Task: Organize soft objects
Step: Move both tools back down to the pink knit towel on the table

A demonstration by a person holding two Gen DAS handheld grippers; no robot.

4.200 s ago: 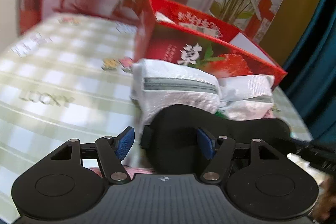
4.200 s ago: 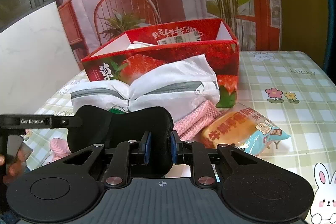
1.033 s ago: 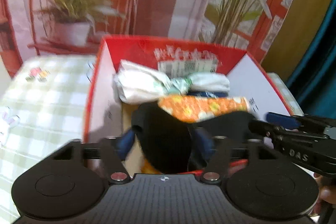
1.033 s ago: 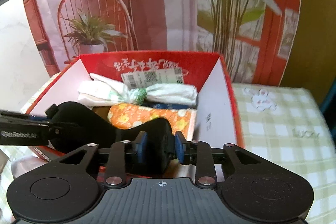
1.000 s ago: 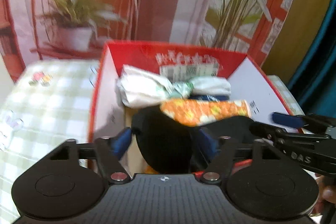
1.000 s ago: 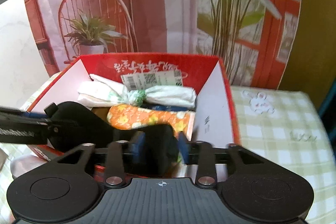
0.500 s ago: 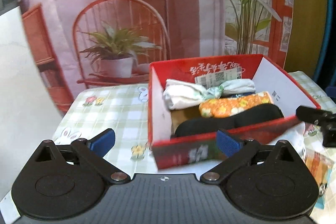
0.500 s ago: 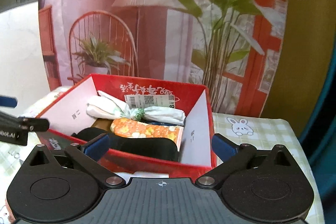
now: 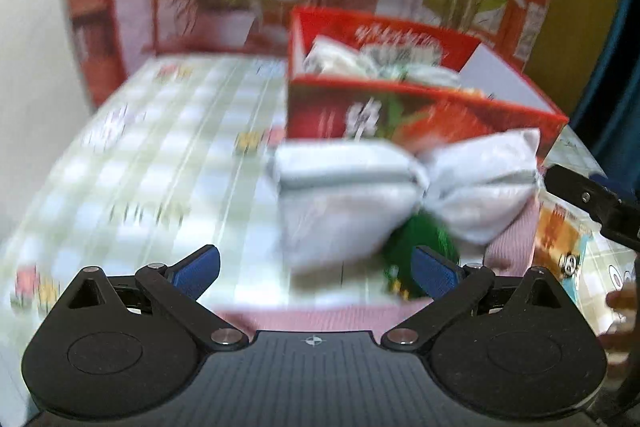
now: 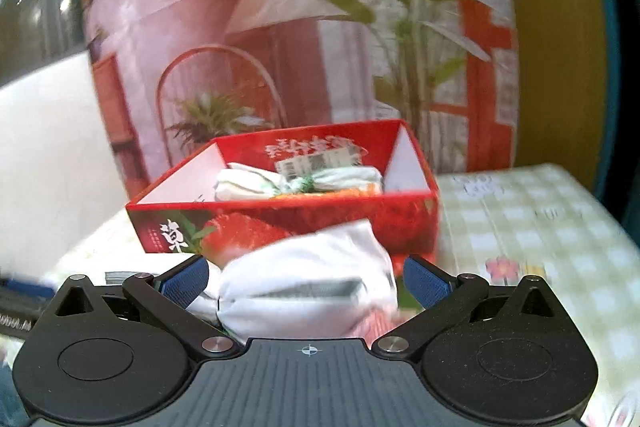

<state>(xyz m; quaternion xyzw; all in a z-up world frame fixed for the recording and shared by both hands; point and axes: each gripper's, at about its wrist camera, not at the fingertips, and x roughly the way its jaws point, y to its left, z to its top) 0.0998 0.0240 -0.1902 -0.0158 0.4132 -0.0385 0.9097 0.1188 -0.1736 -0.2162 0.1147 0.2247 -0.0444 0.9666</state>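
A red strawberry box (image 9: pixel 424 115) (image 10: pixel 280 223) stands on the checked tablecloth and holds a white knotted bundle (image 10: pixel 296 181) and an orange floral item (image 10: pixel 344 191). In front of the box lies a white zippered pouch (image 9: pixel 400 195) (image 10: pixel 308 287) on a pink knitted cloth (image 9: pixel 512 239). A green item (image 9: pixel 420 239) shows under the pouch. My left gripper (image 9: pixel 316 269) is open and empty just in front of the pouch. My right gripper (image 10: pixel 306 281) is open and empty, its fingers either side of the pouch. Both views are blurred.
A snack packet (image 9: pixel 560 247) lies to the right of the pink cloth. The right gripper's finger (image 9: pixel 592 199) reaches in at the right edge of the left wrist view. The checked tablecloth (image 9: pixel 160 167) spreads to the left, and to the right (image 10: pixel 540 227) of the box.
Both grippers let go of the black cushion in the box and opened. Since then they have dropped from the box to the white pouch in front of it.
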